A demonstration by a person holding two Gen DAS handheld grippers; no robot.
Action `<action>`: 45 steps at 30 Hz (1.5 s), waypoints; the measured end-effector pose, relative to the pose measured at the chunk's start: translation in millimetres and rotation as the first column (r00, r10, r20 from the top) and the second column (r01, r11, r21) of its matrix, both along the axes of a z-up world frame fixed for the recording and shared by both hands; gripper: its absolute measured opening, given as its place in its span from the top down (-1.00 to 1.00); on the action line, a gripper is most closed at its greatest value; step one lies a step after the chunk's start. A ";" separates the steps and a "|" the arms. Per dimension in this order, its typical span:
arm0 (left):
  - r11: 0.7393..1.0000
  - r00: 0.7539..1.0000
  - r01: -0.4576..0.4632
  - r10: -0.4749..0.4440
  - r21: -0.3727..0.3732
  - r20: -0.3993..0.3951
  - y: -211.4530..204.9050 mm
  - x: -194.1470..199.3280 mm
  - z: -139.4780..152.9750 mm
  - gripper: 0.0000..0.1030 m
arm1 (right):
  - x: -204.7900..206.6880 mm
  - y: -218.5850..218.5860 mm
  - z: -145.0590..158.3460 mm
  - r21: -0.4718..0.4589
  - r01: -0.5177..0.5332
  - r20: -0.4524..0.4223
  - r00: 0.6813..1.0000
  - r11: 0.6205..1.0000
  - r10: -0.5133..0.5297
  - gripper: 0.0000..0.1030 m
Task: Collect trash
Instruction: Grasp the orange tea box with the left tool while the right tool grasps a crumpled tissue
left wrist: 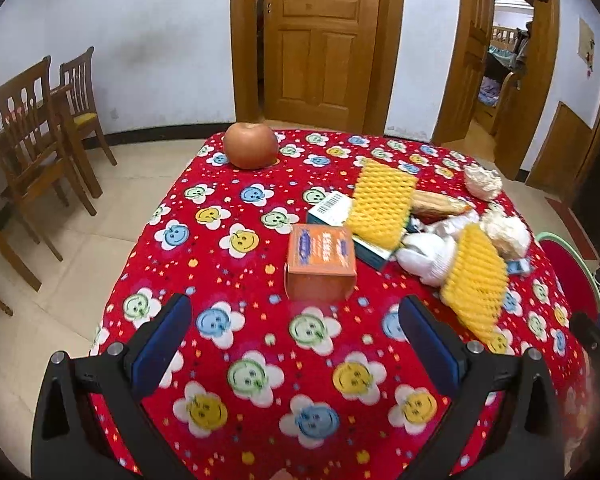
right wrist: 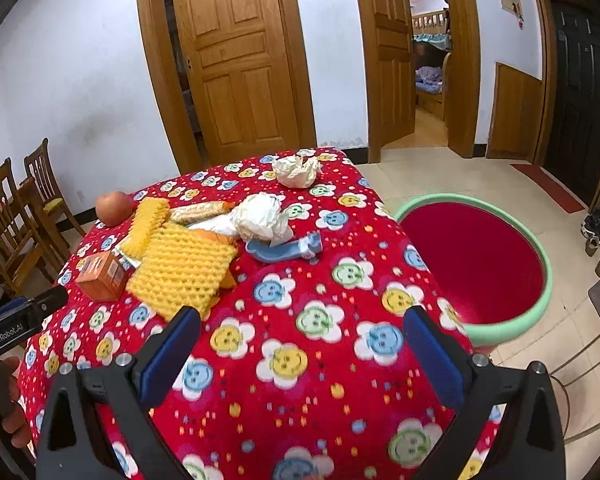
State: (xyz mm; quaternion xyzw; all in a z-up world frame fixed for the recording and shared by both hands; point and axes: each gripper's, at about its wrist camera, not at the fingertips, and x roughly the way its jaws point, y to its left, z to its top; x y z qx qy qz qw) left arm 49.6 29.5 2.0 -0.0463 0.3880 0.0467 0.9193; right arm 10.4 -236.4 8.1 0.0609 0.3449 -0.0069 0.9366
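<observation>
Trash lies piled on the red flowered tablecloth [left wrist: 260, 360] [right wrist: 300, 320]: an orange box [left wrist: 321, 261] [right wrist: 102, 274], two yellow foam nets [left wrist: 381, 202] [left wrist: 476, 280] [right wrist: 182, 270], crumpled white paper balls [left wrist: 483, 181] [right wrist: 260, 216] [right wrist: 296, 170], a blue wrapper [right wrist: 284, 248] and a snack packet [left wrist: 436, 205]. An apple [left wrist: 251, 145] [right wrist: 114, 207] sits at the far corner. My left gripper [left wrist: 294, 316] hangs open just short of the orange box. Open and with nothing in it, my right gripper [right wrist: 300, 332] hovers over bare cloth near the closer foam net.
A red bin with a green rim [right wrist: 536, 308] [left wrist: 556, 238] stands on the floor right of the table. Wooden chairs [left wrist: 32, 132] [right wrist: 16, 216] line the left wall. Doors [left wrist: 320, 40] are behind. A hand [right wrist: 12, 412] holds the left gripper's handle.
</observation>
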 end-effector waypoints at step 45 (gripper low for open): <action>0.991 0.996 0.059 -0.067 -0.120 -0.064 -6.0 45.7 -17.0 -0.04 | 117.3 16.2 -4.4 0.116 -0.194 -0.047 0.979 0.974 0.200 0.30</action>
